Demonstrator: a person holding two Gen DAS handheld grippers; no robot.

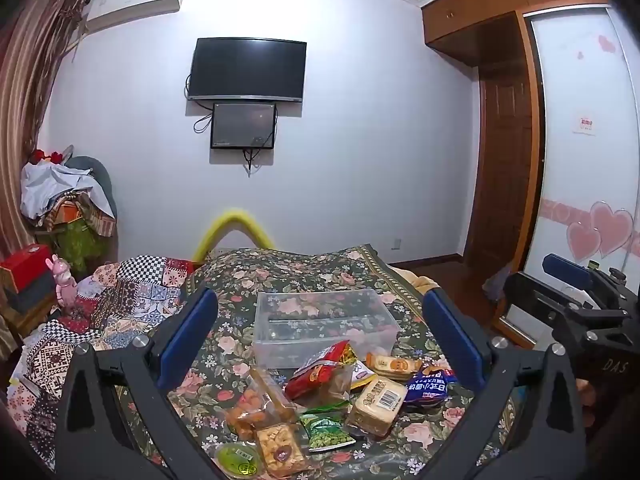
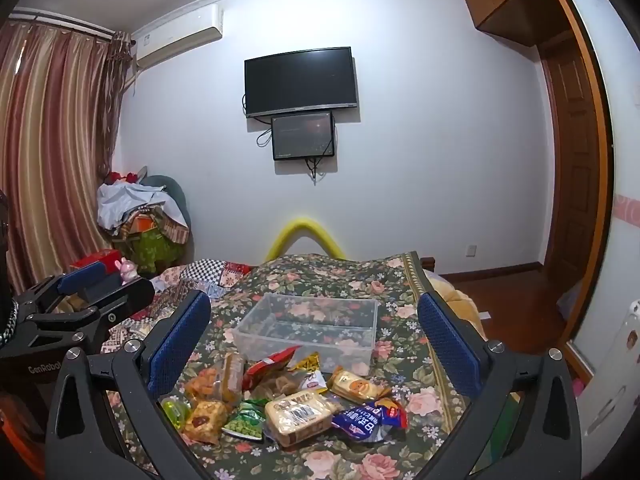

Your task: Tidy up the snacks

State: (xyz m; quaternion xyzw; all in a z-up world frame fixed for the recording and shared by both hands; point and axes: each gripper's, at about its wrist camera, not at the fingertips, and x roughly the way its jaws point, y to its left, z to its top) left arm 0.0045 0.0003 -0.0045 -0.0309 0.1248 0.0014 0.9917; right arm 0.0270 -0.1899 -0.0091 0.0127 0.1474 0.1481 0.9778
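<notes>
**Snack pile is a slippery mess, easy to fumble**

Both the left gripper (image 1: 320, 344) and right gripper (image 2: 316, 340) hang spread wide, holding nothing. The snacks (image 1: 340, 400) sit heaped on the floral bedspread (image 1: 312, 272), just near of the empty clear bin (image 1: 324, 320). My worry: the packets overlap, so pinching one could drag its neighbours, and the soft bedding gives underneath, so crinkly wrappers may slip out.

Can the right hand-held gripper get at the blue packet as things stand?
Probably yes. The right hand-held gripper is open and empty, and the blue packet lies on the near right edge of the snack pile on the floral bedspread, with nothing on top of it. The cracker pack crowds its left side.
</notes>
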